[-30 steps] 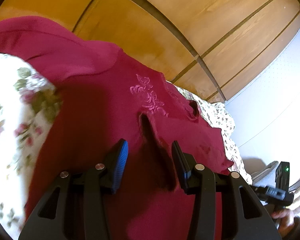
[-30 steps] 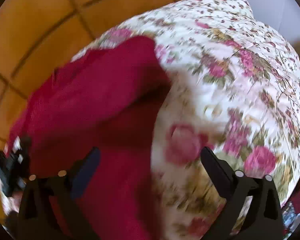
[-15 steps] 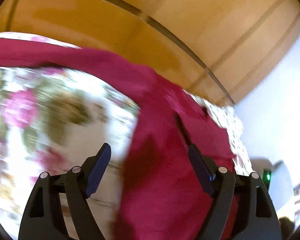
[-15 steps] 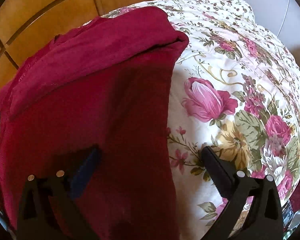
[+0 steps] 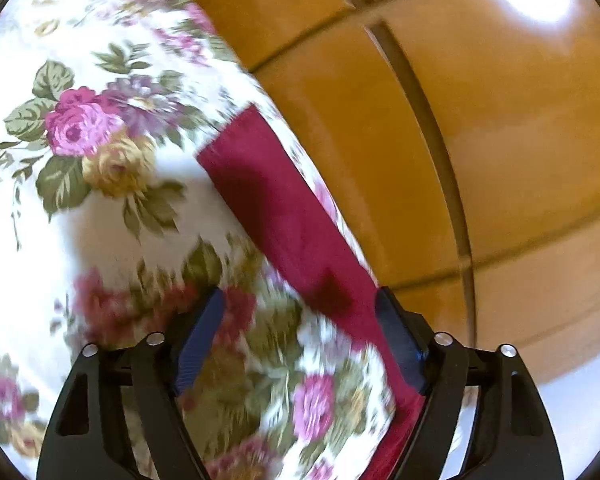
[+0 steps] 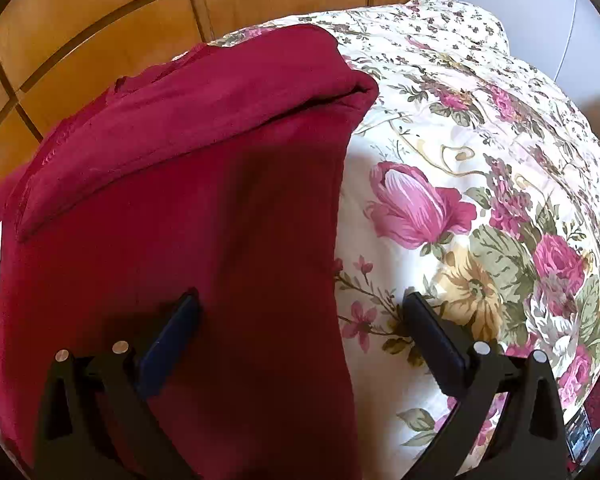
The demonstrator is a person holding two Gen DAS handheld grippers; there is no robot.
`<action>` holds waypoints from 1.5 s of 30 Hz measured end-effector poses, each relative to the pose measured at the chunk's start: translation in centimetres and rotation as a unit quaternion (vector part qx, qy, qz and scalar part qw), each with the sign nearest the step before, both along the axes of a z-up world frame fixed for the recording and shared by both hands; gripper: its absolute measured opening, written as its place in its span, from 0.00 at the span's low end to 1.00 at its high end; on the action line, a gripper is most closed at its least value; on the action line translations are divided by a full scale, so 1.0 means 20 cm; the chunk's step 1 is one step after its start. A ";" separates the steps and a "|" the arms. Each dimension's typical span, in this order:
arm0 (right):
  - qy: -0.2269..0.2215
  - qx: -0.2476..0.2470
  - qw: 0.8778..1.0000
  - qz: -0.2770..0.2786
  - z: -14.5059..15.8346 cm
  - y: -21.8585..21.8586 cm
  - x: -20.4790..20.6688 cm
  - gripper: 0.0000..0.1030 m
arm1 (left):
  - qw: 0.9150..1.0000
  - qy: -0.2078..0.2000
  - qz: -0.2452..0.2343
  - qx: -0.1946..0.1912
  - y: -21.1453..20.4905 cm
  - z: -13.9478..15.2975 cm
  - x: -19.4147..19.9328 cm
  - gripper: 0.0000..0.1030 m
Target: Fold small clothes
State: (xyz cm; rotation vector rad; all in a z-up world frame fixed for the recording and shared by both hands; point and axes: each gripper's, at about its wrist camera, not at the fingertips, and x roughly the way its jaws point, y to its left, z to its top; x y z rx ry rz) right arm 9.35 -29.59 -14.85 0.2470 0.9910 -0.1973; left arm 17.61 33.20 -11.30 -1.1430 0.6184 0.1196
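I see the dark red knit garment [image 6: 188, 208] lying on the floral-print bed cover [image 6: 480, 184], its top layer folded over (wood panelling behind it). My right tool [image 6: 300, 336] gapes wide over the garment's right edge, holding nothing. My left tool [image 5: 300, 356] hangs equally spread above the garment's narrow strip [image 5: 276, 208].
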 end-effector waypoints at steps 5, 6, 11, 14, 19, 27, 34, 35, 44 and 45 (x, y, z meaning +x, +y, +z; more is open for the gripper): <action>-0.004 -0.001 1.000 0.002 -0.01 0.00 0.00 0.98 | 0.999 0.027 0.026 -0.011 0.08 -0.01 0.11 0.39; -0.005 -0.001 1.000 0.002 -0.01 0.00 0.00 0.98 | 0.999 0.039 0.025 -0.002 0.08 -0.01 0.13 0.24; -0.005 -0.001 1.000 0.002 -0.02 0.00 0.00 0.98 | 0.998 0.039 0.021 0.050 0.13 0.09 0.15 0.07; -0.004 -0.001 1.000 0.002 -0.02 -0.02 0.01 0.98 | 0.996 0.013 0.015 0.091 0.08 0.22 0.17 0.07; 0.001 0.002 1.000 0.005 -0.02 -0.04 0.03 0.98 | 0.990 -0.033 -0.028 0.132 -0.11 0.44 0.21 0.07; 0.011 0.006 1.000 0.010 -0.01 -0.07 0.06 0.98 | 0.935 -0.133 -0.160 0.287 -0.70 0.86 0.29 0.07; 0.012 0.007 1.000 0.012 -0.01 -0.07 0.08 0.98 | 0.890 -0.188 -0.246 0.334 -1.22 1.01 0.28 0.07; 0.012 0.006 1.000 0.011 -0.01 -0.07 0.08 0.98 | 0.887 -0.192 -0.254 0.336 -1.28 1.00 0.27 0.07; 0.014 0.008 1.000 0.011 -0.02 -0.08 0.08 0.98 | 0.839 -0.223 -0.343 0.358 -1.92 0.97 0.20 0.07; 0.014 0.009 1.000 0.011 -0.02 -0.09 0.08 0.98 | 0.831 -0.225 -0.356 0.363 -2.02 0.95 0.19 0.07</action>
